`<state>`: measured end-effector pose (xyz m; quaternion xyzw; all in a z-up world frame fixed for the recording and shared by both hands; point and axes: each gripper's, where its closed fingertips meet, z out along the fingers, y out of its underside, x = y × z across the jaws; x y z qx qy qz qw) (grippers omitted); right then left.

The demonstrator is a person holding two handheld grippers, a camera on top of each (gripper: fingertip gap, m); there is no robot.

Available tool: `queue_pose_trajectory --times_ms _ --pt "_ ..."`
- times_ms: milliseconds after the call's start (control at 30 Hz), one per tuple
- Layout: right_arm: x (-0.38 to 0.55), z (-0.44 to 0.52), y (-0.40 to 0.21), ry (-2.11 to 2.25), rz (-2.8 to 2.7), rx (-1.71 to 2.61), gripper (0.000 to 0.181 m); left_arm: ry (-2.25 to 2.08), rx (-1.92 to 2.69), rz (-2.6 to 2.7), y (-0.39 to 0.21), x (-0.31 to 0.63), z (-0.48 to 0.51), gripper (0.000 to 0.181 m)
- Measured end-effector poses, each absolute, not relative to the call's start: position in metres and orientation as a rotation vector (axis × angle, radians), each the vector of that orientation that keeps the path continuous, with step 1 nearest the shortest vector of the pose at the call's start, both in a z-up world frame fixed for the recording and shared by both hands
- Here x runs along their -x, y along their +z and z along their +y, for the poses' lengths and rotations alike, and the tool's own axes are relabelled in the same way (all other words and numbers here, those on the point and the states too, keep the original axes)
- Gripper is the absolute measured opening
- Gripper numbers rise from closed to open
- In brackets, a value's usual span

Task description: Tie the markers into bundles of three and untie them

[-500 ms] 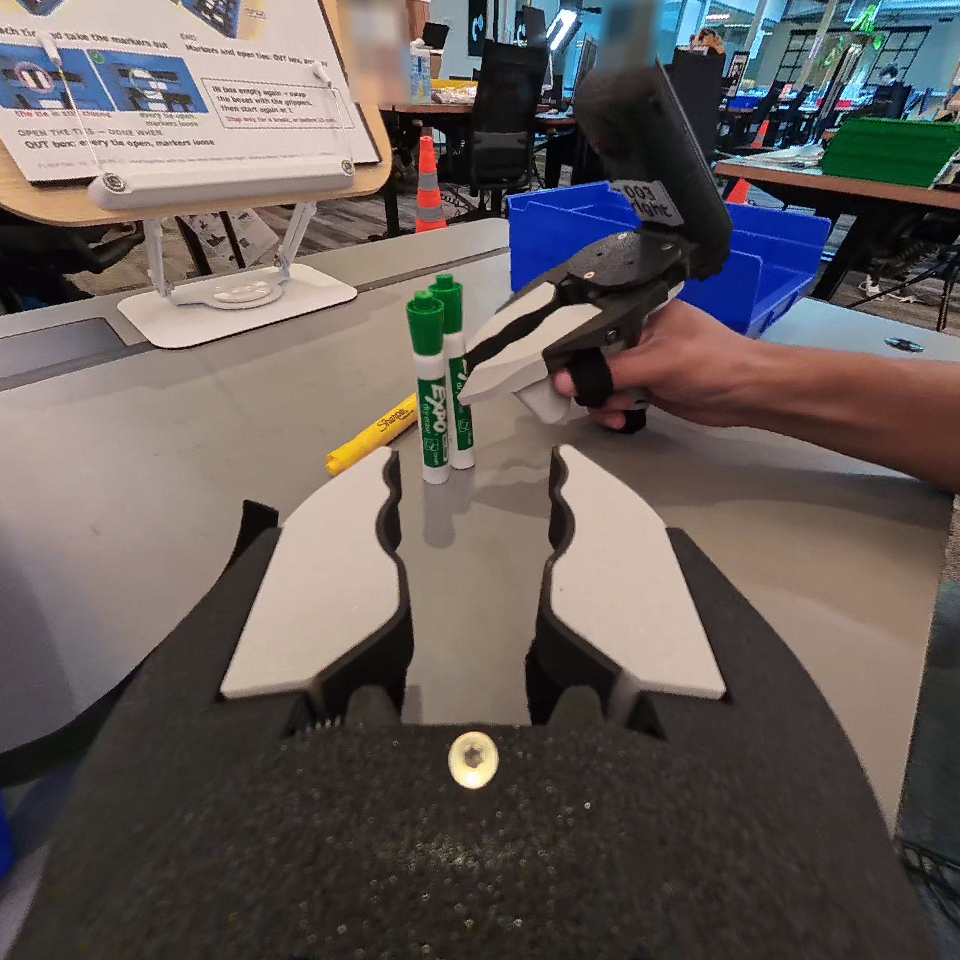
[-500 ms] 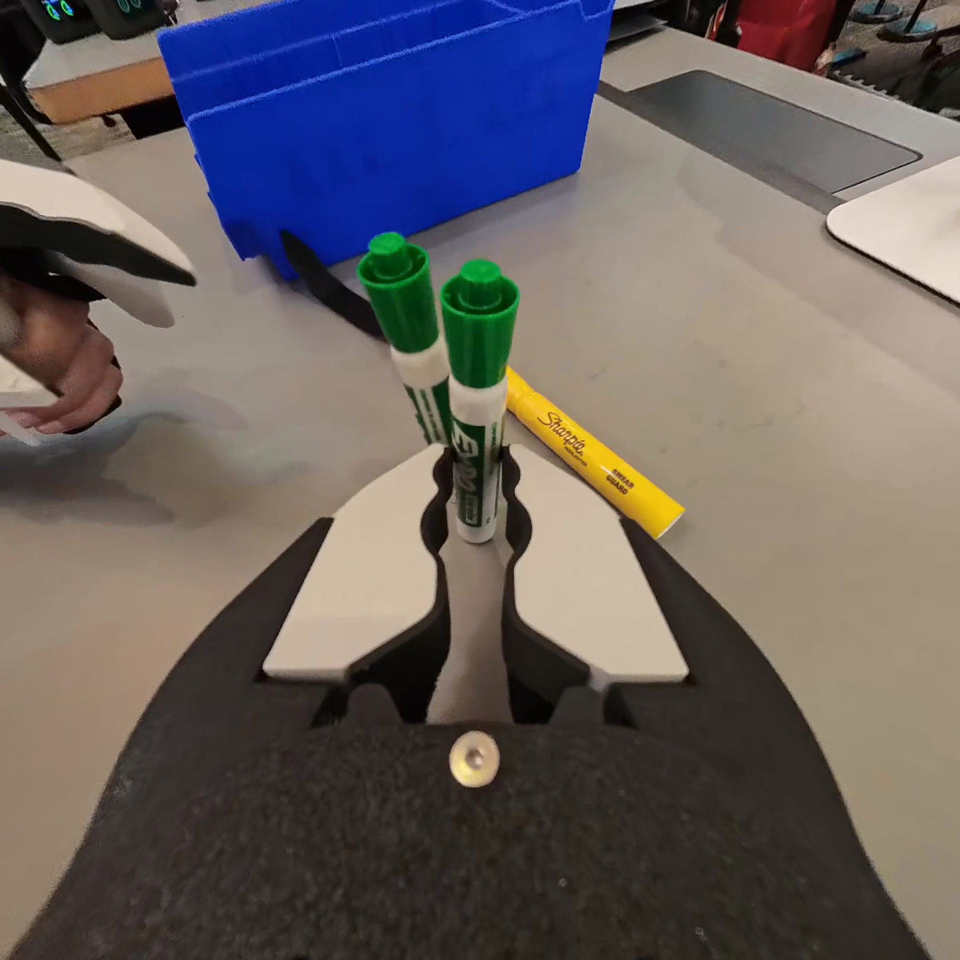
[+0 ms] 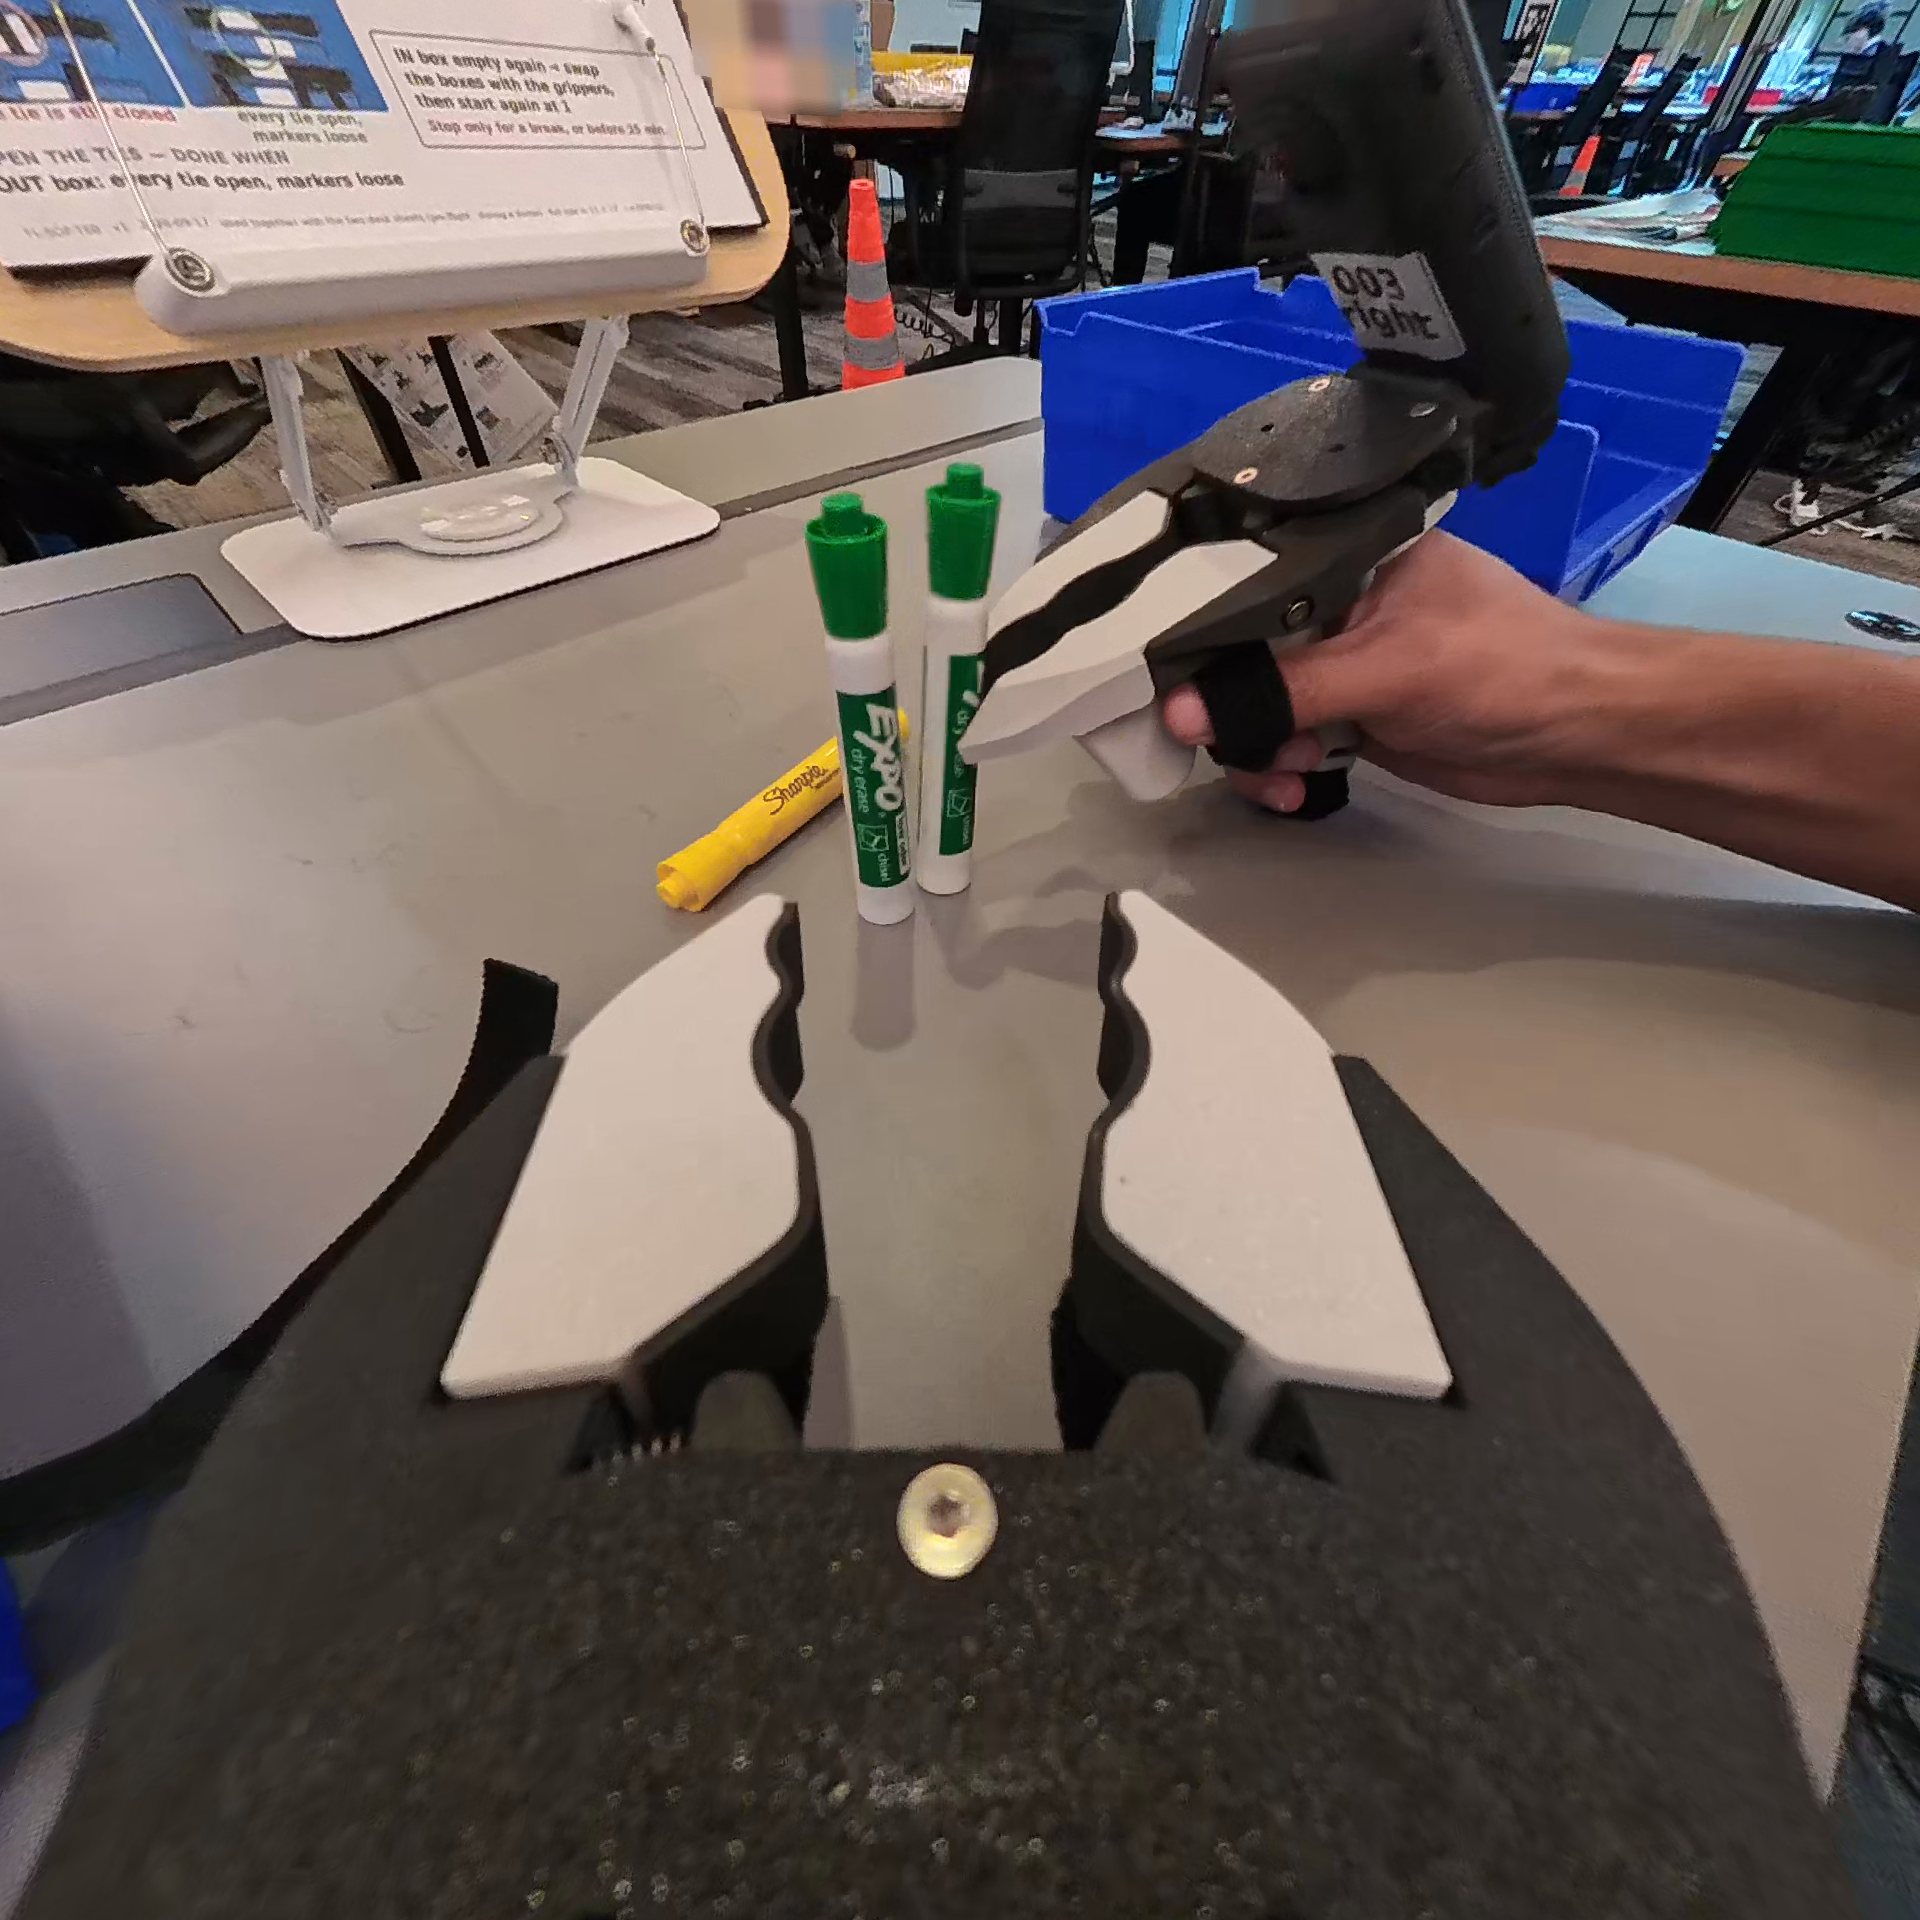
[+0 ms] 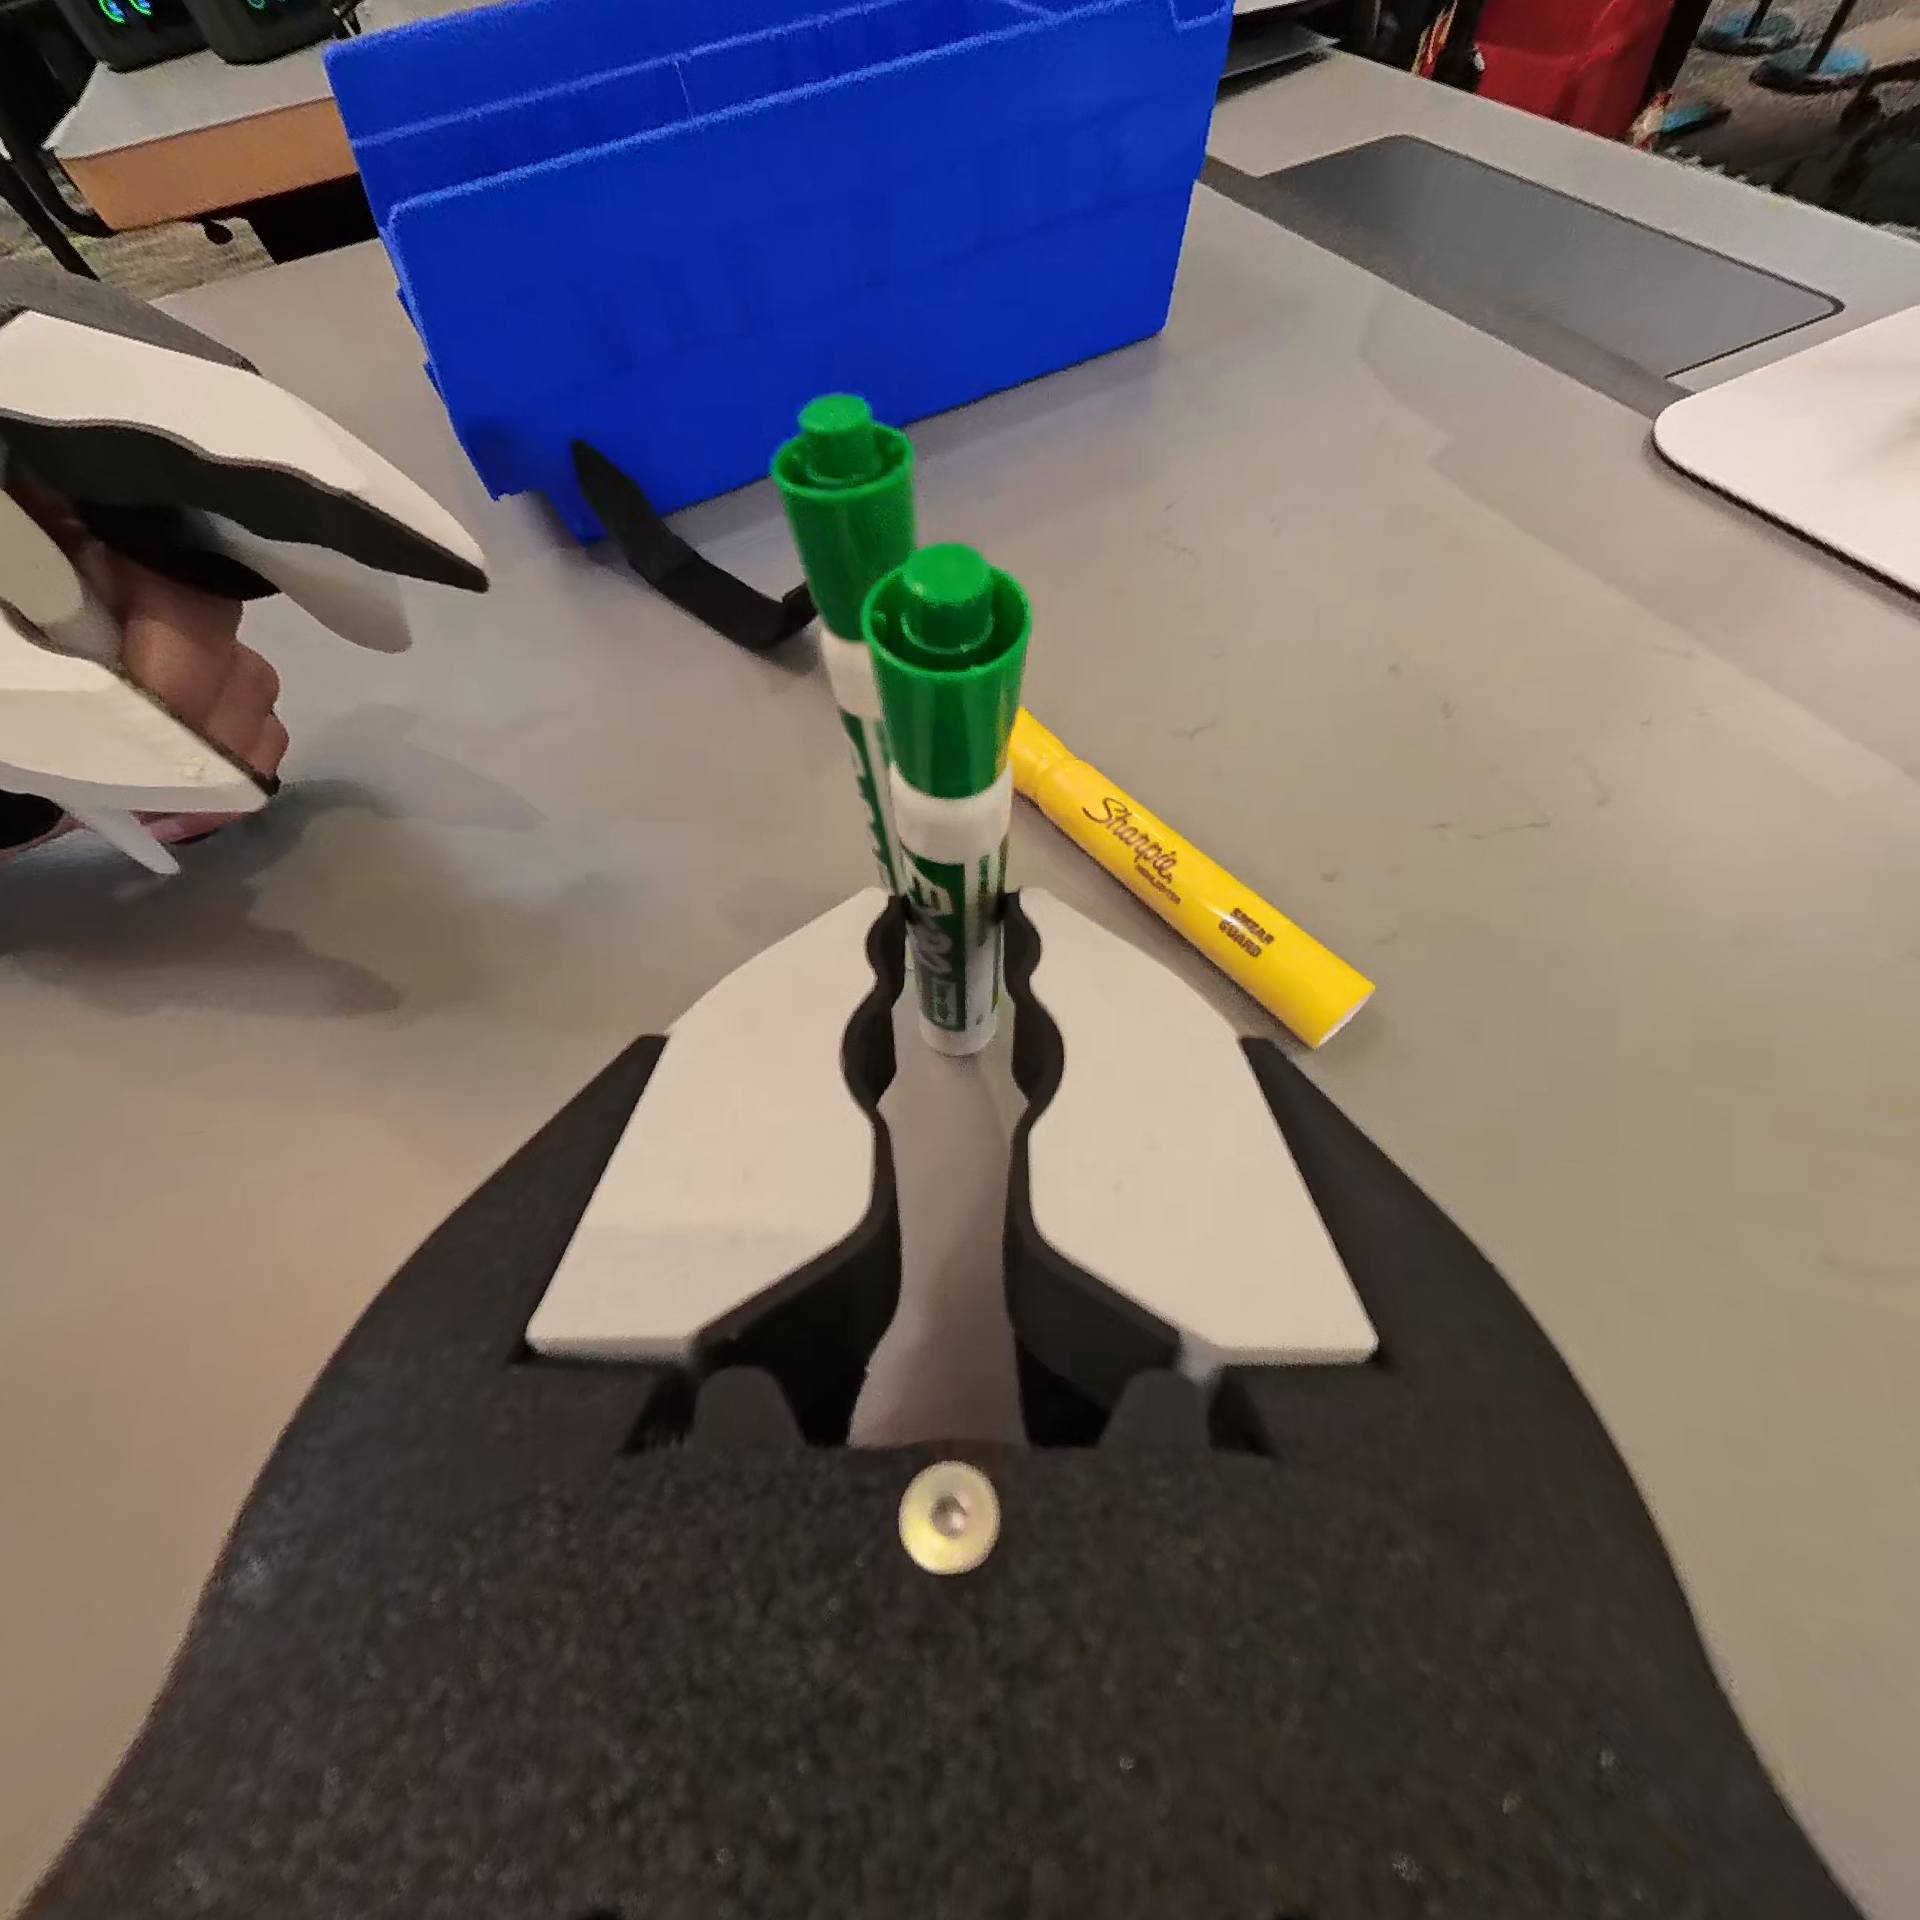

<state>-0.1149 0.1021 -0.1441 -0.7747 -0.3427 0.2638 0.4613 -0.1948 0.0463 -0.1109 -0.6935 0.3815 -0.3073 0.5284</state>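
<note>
Green marker [image 4: 951,831] clamped in right tongs [image 4: 951,914].

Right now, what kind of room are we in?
Probably a big open office or lab: rows of desks and black office chairs, an orange traffic cone, and an instruction sheet on a stand.

Standing upright side by side mid-table [image 3: 312,987]: two green-capped white dry-erase markers [image 3: 871,727], one [image 4: 951,821] sitting between the right gripper [image 4: 951,914] jaws. Lying flat just beside them: yellow plastic highlighter [image 4: 1195,883]. Sitting behind: blue plastic bin [image 4: 779,239], black strap [image 4: 686,561] trailing from its base. Hanging near, apart: left gripper [image 3: 948,925].
</note>
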Motion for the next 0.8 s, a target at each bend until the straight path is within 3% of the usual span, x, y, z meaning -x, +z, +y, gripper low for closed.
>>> queue_pose_trajectory --times_ms 533,800 --pt "0.118 0.099 -0.169 0.633 -0.918 2.060 0.028 -0.712 1.673 0.938 -0.116 0.185 0.051 0.054" --pt "0.123 0.101 -0.179 0.595 -0.971 2.108 0.018 -0.720 1.678 0.953 -0.118 0.182 0.052 0.054"
